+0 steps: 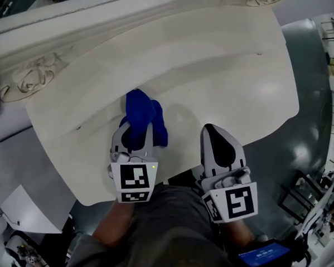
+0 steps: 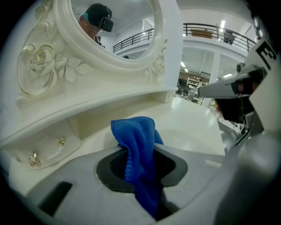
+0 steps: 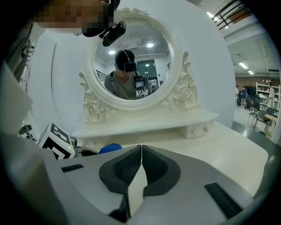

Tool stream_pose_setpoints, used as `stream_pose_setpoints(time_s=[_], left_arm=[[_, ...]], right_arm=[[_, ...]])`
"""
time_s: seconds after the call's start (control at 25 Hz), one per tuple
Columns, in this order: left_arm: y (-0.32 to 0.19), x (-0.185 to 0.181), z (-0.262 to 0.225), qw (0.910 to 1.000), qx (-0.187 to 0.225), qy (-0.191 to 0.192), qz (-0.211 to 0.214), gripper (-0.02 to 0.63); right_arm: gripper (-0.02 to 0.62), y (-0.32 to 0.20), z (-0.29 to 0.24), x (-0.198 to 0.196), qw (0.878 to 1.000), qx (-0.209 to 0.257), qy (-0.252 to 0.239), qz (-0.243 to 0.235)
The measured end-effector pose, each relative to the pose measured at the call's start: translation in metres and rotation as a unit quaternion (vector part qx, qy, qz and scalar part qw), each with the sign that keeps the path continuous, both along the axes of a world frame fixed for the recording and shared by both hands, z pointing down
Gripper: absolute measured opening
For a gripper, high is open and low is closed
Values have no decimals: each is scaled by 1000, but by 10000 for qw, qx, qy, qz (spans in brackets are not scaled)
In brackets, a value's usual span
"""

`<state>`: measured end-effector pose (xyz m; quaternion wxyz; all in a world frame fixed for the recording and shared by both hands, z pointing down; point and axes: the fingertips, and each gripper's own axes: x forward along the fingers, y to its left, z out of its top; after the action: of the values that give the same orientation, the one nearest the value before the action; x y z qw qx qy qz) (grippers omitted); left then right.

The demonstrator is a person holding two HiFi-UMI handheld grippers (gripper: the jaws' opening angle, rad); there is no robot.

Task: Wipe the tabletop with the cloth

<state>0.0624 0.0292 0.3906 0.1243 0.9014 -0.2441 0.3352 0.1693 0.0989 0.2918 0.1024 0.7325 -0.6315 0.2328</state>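
Where the glossy cream tabletop (image 1: 226, 66) curves to its front edge, the two grey hand-held tools reach in side by side. The left gripper (image 1: 135, 125) sits over the front left part of the tabletop, its jaws pinched on a bright blue terry cloth (image 1: 140, 106). The cloth's lower folds trail back through the gap between the dark pads. The rest bunches up and forward past the tips, above the tabletop's front half. No view settles whether the cloth touches the surface.

The right gripper (image 1: 213, 131) hangs over the front edge of the tabletop, just beside the left one. Its jaws are pressed together tip to tip with nothing between them.

Beyond both tools the middle of the tabletop is bare and catches the ceiling lights. At the back of the tabletop stands a low raised cream shelf (image 3: 145, 125) with a small drawer and gold knobs (image 2: 44, 151) beneath it. Above the shelf, at the tabletop's rear, rises a round mirror in a white frame carved with roses (image 3: 129, 61). It reflects a person in a head-mounted camera.
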Motion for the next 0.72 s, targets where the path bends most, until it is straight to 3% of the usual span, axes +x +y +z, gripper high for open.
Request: stream_pose_setpoints(time_s=[0.36, 0.72], left_arm=[[4, 26, -103, 9953, 379, 865, 214, 94], [-39, 65, -156, 9905, 800, 1014, -478, 92]], right_arm=[[15, -24, -67, -21, 9967, 635, 206, -452], [15, -55, -88, 1, 9888, 924, 11, -1174]])
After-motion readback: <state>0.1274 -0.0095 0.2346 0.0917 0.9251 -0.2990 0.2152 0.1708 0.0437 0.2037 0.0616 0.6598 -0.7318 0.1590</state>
